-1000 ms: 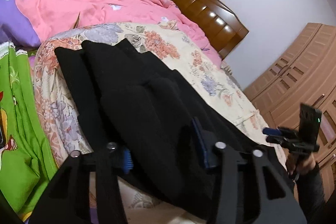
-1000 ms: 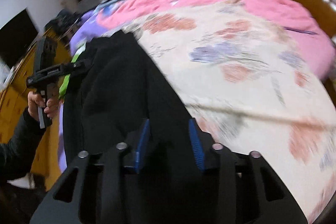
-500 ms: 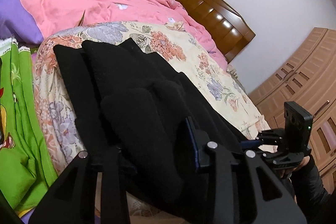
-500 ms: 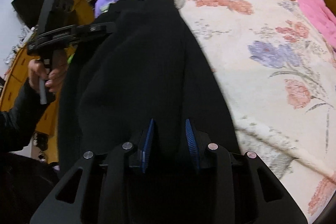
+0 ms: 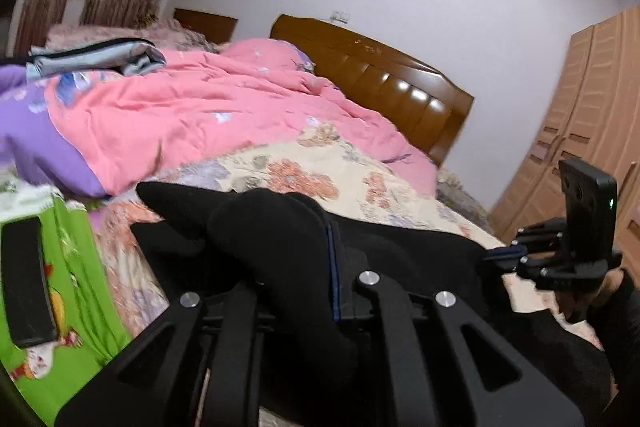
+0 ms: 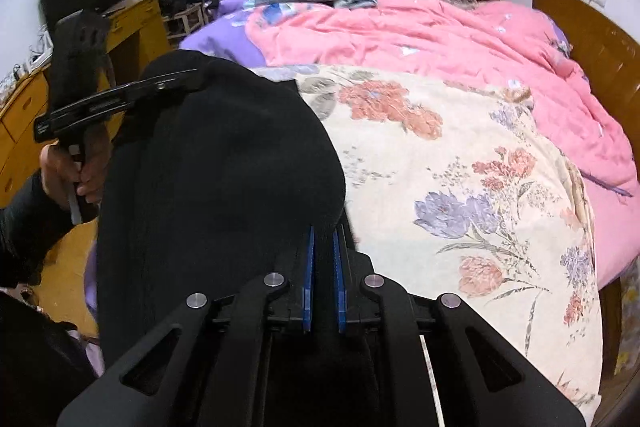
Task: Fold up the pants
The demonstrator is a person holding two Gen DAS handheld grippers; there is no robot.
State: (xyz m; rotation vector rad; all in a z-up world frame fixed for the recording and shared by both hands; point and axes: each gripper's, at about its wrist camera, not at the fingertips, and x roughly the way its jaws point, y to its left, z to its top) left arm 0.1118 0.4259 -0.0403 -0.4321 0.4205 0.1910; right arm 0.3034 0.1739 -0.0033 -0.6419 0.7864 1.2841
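Both near corners of the black pants (image 6: 224, 195) hung from our grippers, the rest trailing on the floral bedspread (image 6: 460, 187) below the pink quilt (image 6: 460, 39). The left gripper (image 5: 316, 267) and right gripper (image 6: 323, 267) had just closed, pinching cloth. We judged it best to lift evenly, keeping the edge taut toward the quilt.

Both handheld tools are built of matte black plastic. On the right gripper (image 6: 323, 259), two blue ribbed pads and four round silver screws are seen on angular, cut-out arms. The left gripper (image 5: 296, 247) is made alike. Black sleeves (image 6: 28, 223) are worn to the wrists.
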